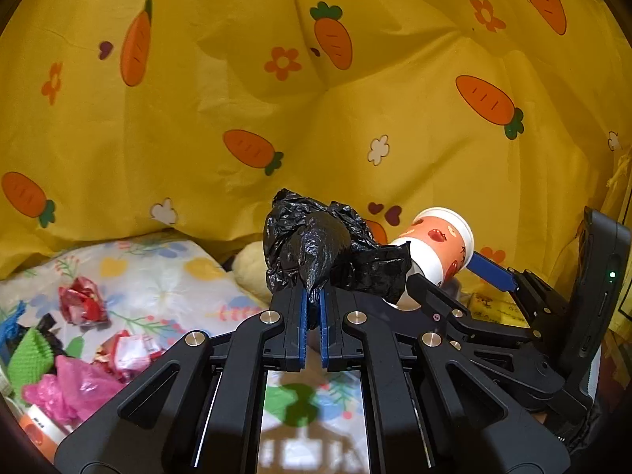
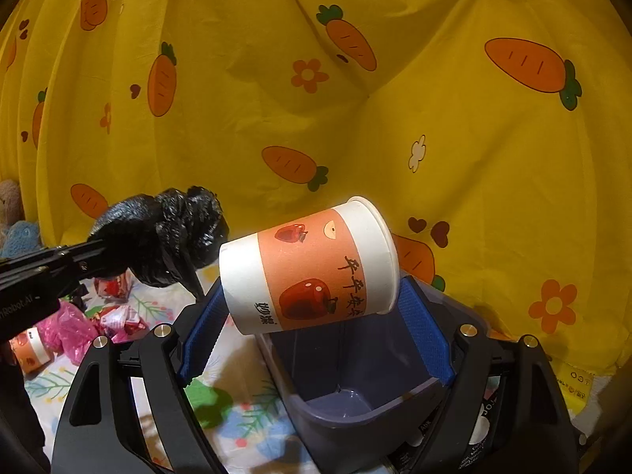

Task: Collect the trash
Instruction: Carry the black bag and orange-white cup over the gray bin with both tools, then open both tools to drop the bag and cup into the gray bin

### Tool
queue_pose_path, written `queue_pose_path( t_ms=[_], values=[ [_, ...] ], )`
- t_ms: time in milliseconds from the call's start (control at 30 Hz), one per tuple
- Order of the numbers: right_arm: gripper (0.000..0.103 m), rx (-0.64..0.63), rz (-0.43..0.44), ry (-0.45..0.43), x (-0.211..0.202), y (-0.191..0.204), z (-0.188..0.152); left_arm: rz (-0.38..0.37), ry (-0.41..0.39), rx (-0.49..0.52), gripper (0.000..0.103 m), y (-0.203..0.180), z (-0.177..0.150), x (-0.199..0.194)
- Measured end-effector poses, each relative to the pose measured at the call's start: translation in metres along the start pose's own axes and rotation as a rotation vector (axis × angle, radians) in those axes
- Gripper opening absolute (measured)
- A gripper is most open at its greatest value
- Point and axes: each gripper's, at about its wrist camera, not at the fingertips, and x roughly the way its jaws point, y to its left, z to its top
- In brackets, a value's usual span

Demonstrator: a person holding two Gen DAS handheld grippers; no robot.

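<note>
L gripper [image 1: 314,308] pinches a crumpled black plastic bag [image 1: 316,245], blue pads pressed tight on a twisted bit of it; bag held up in the air. R gripper [image 2: 312,300] grips a white paper cup with an orange band and red apple print [image 2: 310,264], tipped on its side, rim to the right, jaws spread to cup width w/ a pad on each end. Cup hangs over a dark blue-grey plastic bin [image 2: 347,391], just right of the bag. Near left on the floral sheet [image 1: 166,276]: red-white wrappers [image 1: 81,300], pink plastic bag [image 1: 71,389], green mesh [image 1: 29,355], prob. another cup [image 2: 29,349], partly hidden. Yellow carrot-print cloth [image 2: 395,118] behind.
</note>
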Motion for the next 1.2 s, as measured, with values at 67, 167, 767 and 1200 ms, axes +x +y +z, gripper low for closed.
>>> queue_pose_path(
  t_ms=[67,167,767,1200],
  values=[
    [0.082,0.016,-0.018,0.002,0.003,-0.01,0.001,-0.021,0.02,0.005,0.004,-0.006,0.003,0.021],
    [0.082,0.028,-0.049,0.001,0.007,-0.022,0.002,-0.057,0.044,0.008,0.004,-0.012,0.002,0.047],
    [0.082,0.112,-0.106,0.072,0.043,-0.059,-0.011,-0.182,0.211,-0.028,0.03,-0.019,-0.022,0.126],
    [0.085,0.088,-0.124,0.122,0.063,-0.05,-0.027,0.158,-0.013,-0.061,0.096,0.04,-0.019,0.028]
  ],
)
